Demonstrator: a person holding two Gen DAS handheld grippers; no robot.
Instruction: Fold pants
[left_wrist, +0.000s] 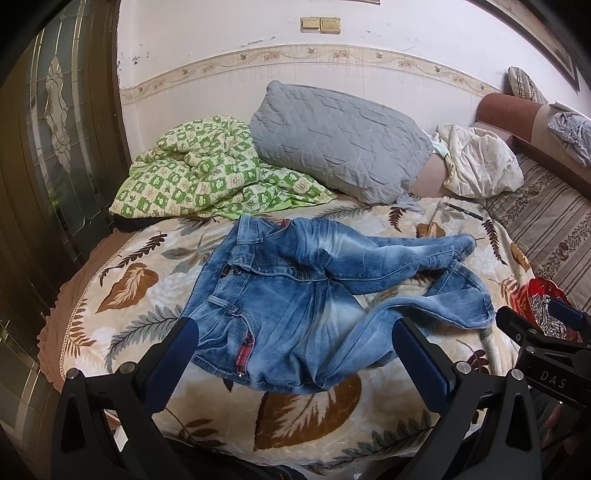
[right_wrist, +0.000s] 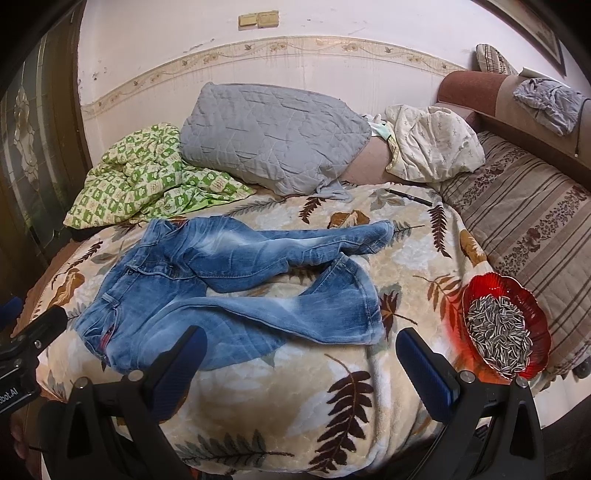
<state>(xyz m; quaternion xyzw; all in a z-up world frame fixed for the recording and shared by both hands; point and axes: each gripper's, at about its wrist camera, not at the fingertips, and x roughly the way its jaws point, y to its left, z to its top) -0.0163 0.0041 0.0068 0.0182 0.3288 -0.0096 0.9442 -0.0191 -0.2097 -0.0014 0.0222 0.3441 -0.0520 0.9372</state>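
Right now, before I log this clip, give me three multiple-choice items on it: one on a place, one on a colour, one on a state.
1. Where does the bowl of sunflower seeds sit?
A. on the grey pillow
B. on the leaf-print blanket's right side, beyond the jeans' leg ends
C. on the floor

2. What colour is that bowl?
A. red
B. green
C. white

3. How are the jeans?
A. folded in half
B. spread out, legs crossing
C. held up by both grippers

Answers: 1 B, it rests on the blanket by the hems. 2 A, its glass rim shows red. 3 B, the left gripper and right gripper stand with open jaws, holding nothing.
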